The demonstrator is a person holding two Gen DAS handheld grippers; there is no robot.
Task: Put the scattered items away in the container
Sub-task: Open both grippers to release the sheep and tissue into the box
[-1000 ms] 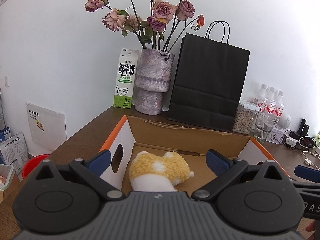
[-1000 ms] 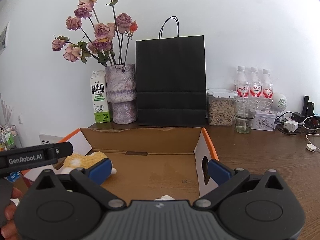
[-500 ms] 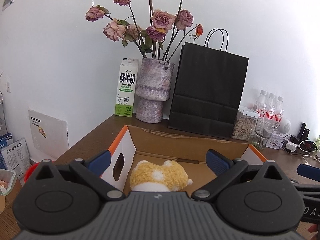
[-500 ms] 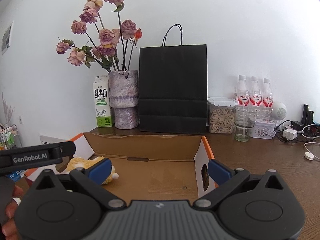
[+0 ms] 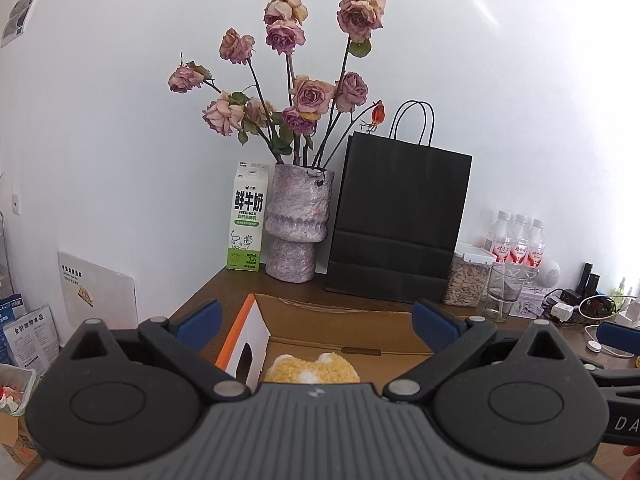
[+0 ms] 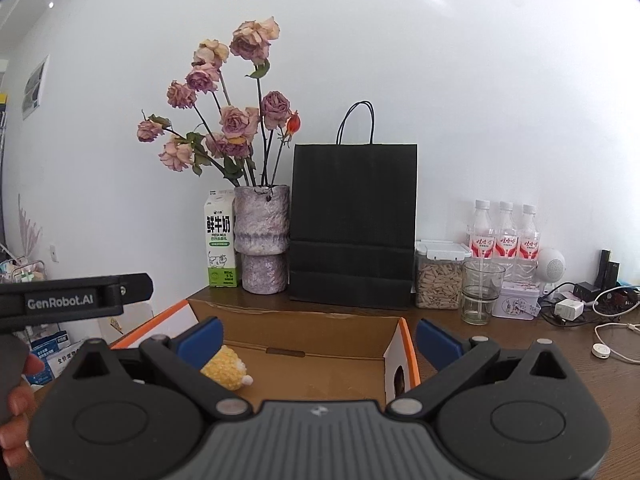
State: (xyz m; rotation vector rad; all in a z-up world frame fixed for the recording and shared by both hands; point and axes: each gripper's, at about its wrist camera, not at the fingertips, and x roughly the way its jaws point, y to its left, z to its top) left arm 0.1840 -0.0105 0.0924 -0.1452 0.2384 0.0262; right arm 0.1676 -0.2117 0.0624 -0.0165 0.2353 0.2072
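Hovering over the box [image 5: 256, 334] with the plush [image 5: 312, 368] inside, both grippers' jaws gaped empty; the next step likely meant finding another item.

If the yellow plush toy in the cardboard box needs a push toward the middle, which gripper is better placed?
Probably the left gripper: open, with the yellow plush toy straight ahead between its fingers. The right gripper, also open, faces bare cardboard box floor.

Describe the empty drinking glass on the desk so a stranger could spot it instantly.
Start at the tall black paper bag standing against the white wall. Immediately to its right stands a clear plastic jar of pale seeds, and the clear ribbed drinking glass stands just in front of that jar's right side. Unlike the three red-labelled water bottles behind it, it is open-topped, unlabelled and empty.
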